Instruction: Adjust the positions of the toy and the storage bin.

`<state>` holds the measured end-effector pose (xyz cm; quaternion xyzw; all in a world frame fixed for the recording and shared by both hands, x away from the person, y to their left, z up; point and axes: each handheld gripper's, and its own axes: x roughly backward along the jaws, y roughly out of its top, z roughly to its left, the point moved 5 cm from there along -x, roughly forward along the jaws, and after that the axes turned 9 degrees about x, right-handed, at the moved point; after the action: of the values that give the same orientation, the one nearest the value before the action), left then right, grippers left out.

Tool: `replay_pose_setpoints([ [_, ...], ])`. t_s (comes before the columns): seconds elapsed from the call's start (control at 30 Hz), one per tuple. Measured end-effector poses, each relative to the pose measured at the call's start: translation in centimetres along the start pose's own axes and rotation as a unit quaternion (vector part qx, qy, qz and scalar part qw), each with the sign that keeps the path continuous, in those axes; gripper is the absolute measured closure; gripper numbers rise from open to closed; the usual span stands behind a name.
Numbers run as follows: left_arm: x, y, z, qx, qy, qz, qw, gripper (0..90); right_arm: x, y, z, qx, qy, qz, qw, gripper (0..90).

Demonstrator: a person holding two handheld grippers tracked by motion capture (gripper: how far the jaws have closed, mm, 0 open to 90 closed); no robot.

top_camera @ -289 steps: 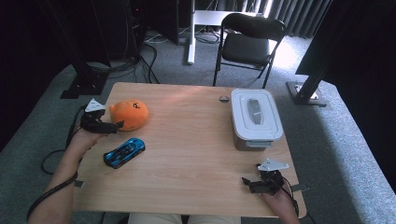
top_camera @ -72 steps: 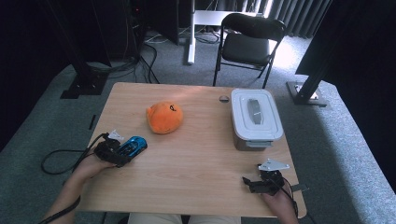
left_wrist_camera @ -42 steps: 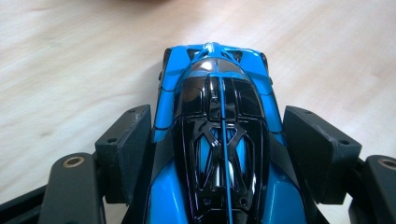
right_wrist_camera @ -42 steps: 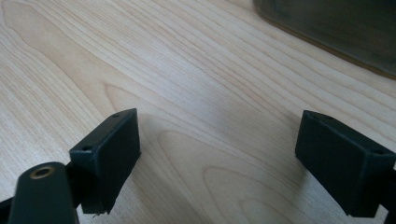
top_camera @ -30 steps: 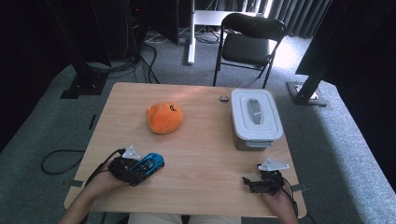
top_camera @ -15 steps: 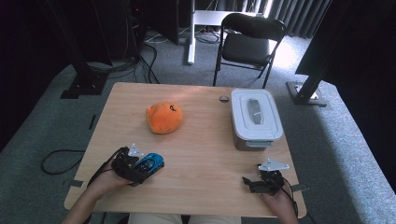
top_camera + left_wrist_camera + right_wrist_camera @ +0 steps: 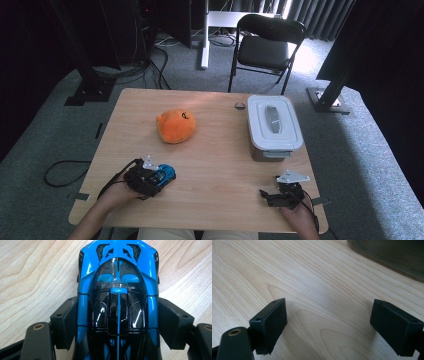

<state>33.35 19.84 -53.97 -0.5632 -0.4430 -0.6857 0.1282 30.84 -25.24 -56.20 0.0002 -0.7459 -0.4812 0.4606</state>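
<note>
Grey carpet surrounds the pale wooden table (image 7: 215, 165) where we work, and near its front left corner sits the blue toy car (image 7: 164, 174). Our left gripper (image 7: 150, 179) has the car between its jaws; they have just been closing, and in the left gripper view the pads seem to press the car's flanks, though the contact on one side is hard to judge. Farther back lies the orange plush (image 7: 176, 126), well apart from the car. Toward the right edge stands the lidded grey box (image 7: 274, 126). Our right gripper (image 7: 272, 196) rests near the front right corner, jaws spread wide over bare wood.
</note>
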Motion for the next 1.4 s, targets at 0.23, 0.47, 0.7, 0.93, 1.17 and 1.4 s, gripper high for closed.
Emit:
replay_pose_setpoints([
  [0.23, 1.1, 0.0, -0.2, 0.003, -0.015, -0.010, 0.9998, 28.9, 0.0, 0.0, 0.0, -0.001, 0.000, 0.000, 1.0000, 13.5],
  [0.47, 2.0, -0.3, -2.0, -0.032, -0.030, -0.008, 0.9990, 28.9, 0.0, 0.0, 0.0, 0.000, 0.000, 0.000, 1.0000, 13.5],
  [0.7, 1.9, -0.2, -3.5, -0.054, -0.026, -0.004, 0.9982, 28.9, 0.0, 0.0, 0.0, 0.000, 0.000, 0.000, 1.0000, 13.5],
  [0.93, 1.5, -0.6, -3.6, -0.066, -0.028, -0.002, 0.9975, 28.8, 0.0, 0.0, 0.0, 0.000, 0.000, 0.000, 1.0000, 13.5],
  [1.17, 0.9, -1.3, -3.4, -0.067, -0.036, 0.005, 0.9971, 28.8, 0.0, 0.0, 0.0, 0.000, 0.000, 0.000, 1.0000, 13.6],
  [1.4, 1.1, -2.0, -3.1, -0.066, -0.042, 0.001, 0.9970, 28.8, 0.0, 0.0, 0.0, 0.000, 0.000, 0.000, 1.0000, 13.6],
])
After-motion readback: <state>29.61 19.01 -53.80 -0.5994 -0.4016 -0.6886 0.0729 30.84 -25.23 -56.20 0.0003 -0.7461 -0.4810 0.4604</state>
